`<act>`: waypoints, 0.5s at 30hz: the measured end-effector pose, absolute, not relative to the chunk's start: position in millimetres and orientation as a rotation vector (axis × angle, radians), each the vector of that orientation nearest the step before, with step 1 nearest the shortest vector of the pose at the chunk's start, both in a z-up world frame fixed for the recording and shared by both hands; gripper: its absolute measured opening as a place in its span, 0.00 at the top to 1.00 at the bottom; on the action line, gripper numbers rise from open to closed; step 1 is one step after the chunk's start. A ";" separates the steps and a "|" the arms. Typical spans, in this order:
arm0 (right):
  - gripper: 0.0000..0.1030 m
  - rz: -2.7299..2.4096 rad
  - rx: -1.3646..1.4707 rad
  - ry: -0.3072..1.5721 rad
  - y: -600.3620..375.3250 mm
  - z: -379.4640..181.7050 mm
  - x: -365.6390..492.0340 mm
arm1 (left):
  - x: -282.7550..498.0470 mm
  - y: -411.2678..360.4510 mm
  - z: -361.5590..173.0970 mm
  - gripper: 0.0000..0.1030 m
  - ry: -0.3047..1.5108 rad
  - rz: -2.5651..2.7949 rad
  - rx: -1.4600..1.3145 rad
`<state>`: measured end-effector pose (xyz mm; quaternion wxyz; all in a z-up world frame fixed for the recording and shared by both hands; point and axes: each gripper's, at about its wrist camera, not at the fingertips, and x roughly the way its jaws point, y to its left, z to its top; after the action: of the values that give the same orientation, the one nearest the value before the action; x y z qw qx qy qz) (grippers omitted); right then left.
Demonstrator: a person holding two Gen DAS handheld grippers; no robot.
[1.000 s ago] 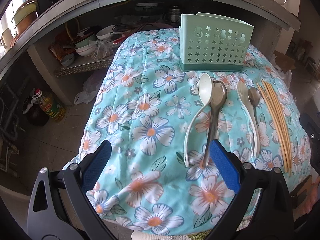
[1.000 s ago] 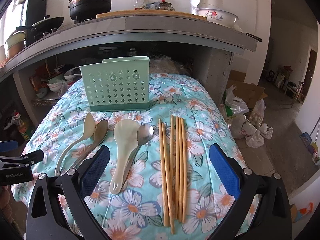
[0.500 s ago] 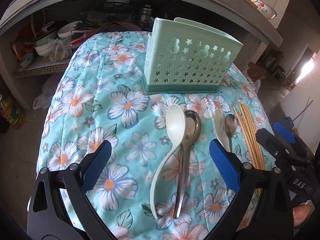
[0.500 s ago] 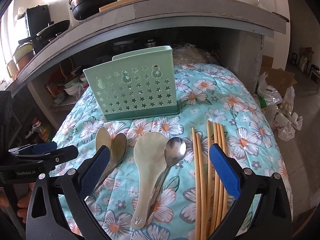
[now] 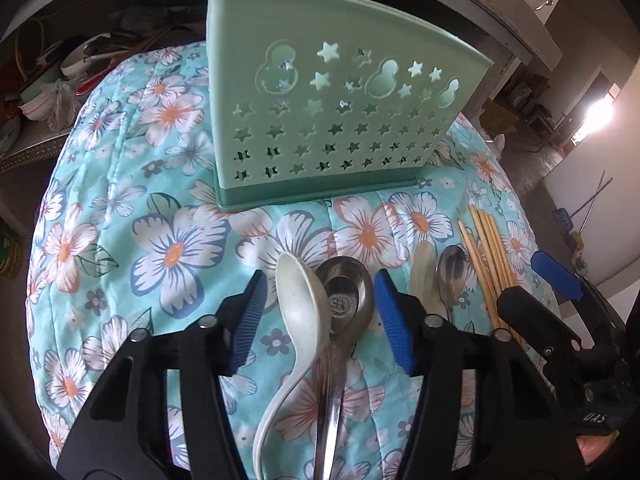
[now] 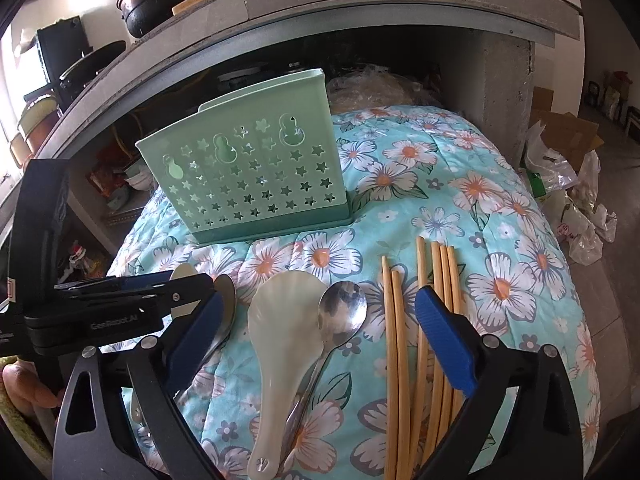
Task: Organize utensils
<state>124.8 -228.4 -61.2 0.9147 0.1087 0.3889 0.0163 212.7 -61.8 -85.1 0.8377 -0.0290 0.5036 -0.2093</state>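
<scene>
A mint green utensil holder (image 5: 320,120) (image 6: 252,184) with star holes stands upright at the back of the flowered cloth. My left gripper (image 5: 320,320) is open, its blue pads on either side of a white spoon (image 5: 300,312) and a metal spoon (image 5: 346,304) lying side by side. My right gripper (image 6: 320,340) is open over a cream rice paddle (image 6: 284,344) and a smaller metal spoon (image 6: 340,316). Several wooden chopsticks (image 6: 420,340) lie to the right, partly under its right finger.
The flowered cloth (image 6: 480,208) covers a rounded table that drops off at left and right. A concrete shelf (image 6: 360,4) with pots overhangs behind the holder. Bowls and clutter sit under it at left (image 5: 60,80). Plastic bags (image 6: 572,192) lie on the floor at right.
Both grippers have moved forward and down towards the utensils. The left jaws have narrowed and now bracket the white and metal spoons. The right gripper has come over the paddle and small spoon.
</scene>
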 end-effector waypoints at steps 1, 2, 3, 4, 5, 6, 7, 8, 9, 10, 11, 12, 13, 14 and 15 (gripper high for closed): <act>0.11 0.036 0.225 0.802 -228.9 -61.6 125.5 | 215.1 -63.5 -88.1 0.63 1.080 -0.439 -0.058; 0.12 0.039 0.226 0.803 -229.3 -61.4 126.3 | 217.7 -64.4 -91.0 0.66 1.095 -0.433 -0.059; 0.13 0.044 0.226 0.803 -229.6 -61.0 127.0 | 219.4 -64.5 -93.6 0.73 1.108 -0.428 -0.064; 0.16 0.048 0.226 0.803 -230.0 -61.0 127.6 | 221.3 -63.5 -95.9 0.80 1.118 -0.423 -0.072; 0.18 0.055 0.228 0.805 -229.8 -60.6 128.5 | 222.3 -62.2 -97.4 0.83 1.123 -0.419 -0.080; 0.20 0.066 0.232 0.807 -229.8 -60.3 130.1 | 222.8 -61.6 -98.5 0.86 1.124 -0.418 -0.090; 0.24 0.080 0.239 0.811 -229.6 -60.0 132.1 | 223.0 -59.6 -97.8 0.87 1.121 -0.417 -0.100; 0.28 0.097 0.249 0.817 -229.0 -59.6 134.7 | 222.7 -57.3 -96.3 0.89 1.115 -0.415 -0.107; 0.30 0.119 0.261 0.824 -228.1 -59.1 137.9 | 222.6 -52.3 -94.2 0.89 1.110 -0.415 -0.115; 0.34 0.147 0.274 0.830 -226.6 -58.7 141.1 | 222.0 -48.7 -92.1 0.90 1.105 -0.417 -0.125; 0.37 0.184 0.288 0.840 -224.4 -58.4 145.5 | 221.3 -44.9 -89.5 0.90 1.099 -0.419 -0.138; 0.38 0.224 0.300 0.853 -220.9 -58.5 150.8 | 220.0 -40.5 -86.6 0.90 1.094 -0.418 -0.155; 0.40 0.263 0.306 0.869 -216.6 -59.1 156.6 | 218.9 -35.8 -84.3 0.90 1.087 -0.417 -0.172; 0.41 0.304 0.307 0.887 -211.2 -60.6 163.4 | 217.5 -31.5 -81.6 0.91 1.082 -0.417 -0.188; 0.42 0.337 0.302 0.905 -205.0 -62.9 170.3 | 215.9 -26.9 -78.9 0.91 1.076 -0.415 -0.203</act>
<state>170.2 -205.0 -62.9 0.8747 0.1445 0.4336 0.1614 215.9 -26.9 -78.9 0.8334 -0.0959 0.5077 -0.1959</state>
